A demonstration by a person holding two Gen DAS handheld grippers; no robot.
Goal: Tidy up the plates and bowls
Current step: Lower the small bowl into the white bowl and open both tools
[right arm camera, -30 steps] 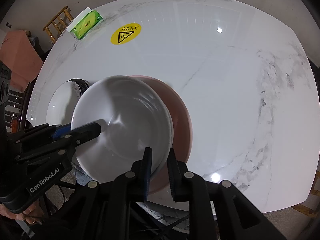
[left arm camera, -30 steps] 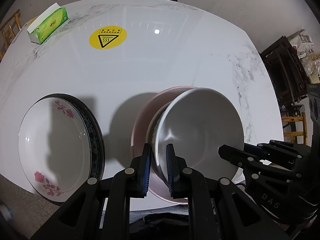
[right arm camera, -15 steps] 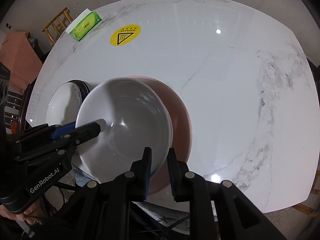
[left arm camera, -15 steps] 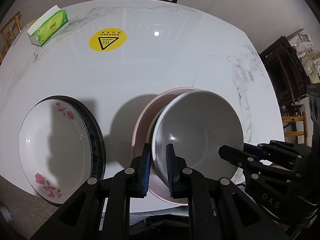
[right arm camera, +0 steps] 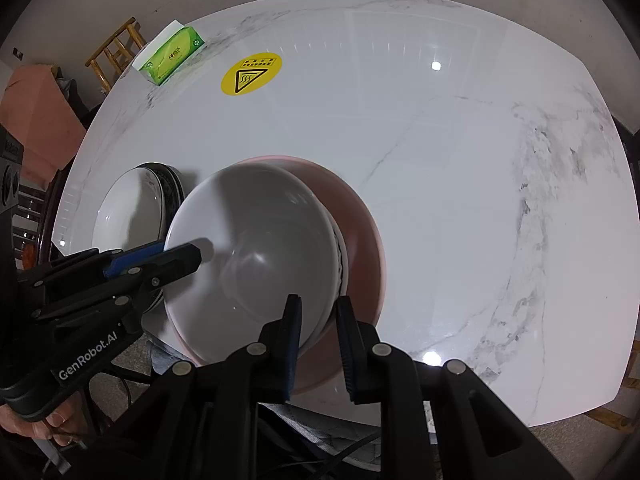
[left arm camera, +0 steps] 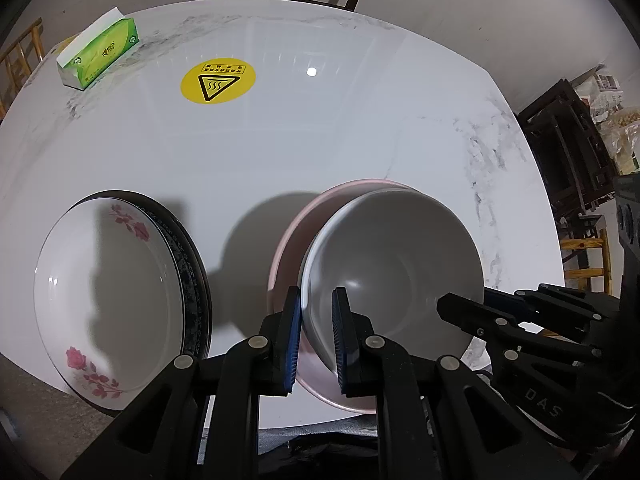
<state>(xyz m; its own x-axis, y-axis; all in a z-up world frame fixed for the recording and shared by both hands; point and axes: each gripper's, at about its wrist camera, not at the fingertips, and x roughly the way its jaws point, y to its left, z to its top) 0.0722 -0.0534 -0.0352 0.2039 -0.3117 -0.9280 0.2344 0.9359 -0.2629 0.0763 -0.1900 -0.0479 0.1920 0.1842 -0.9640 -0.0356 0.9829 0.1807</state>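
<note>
- Marble-white round glossy tabletop, grey-veined, filling both views.
- Pale pink wide shallow plate at 6 o'clock near the table's front edge, under the bowl.
- White deep glazed bowl sitting inside the pink plate, gripped on opposite rims.
- White rose-patterned dish stacked on a dark-rimmed plate, at 8 o'clock, just beside the pink plate.
- Black two-finger left gripper, narrow, blue pads clamped on the bowl's near-left rim.
- Black two-finger right gripper, narrow, straddling the bowl's right rim; pad contact unclear.
- Green cardboard tissue box at 11 o'clock.
- Yellow round warning sticker toward 12 o'clock.
</note>
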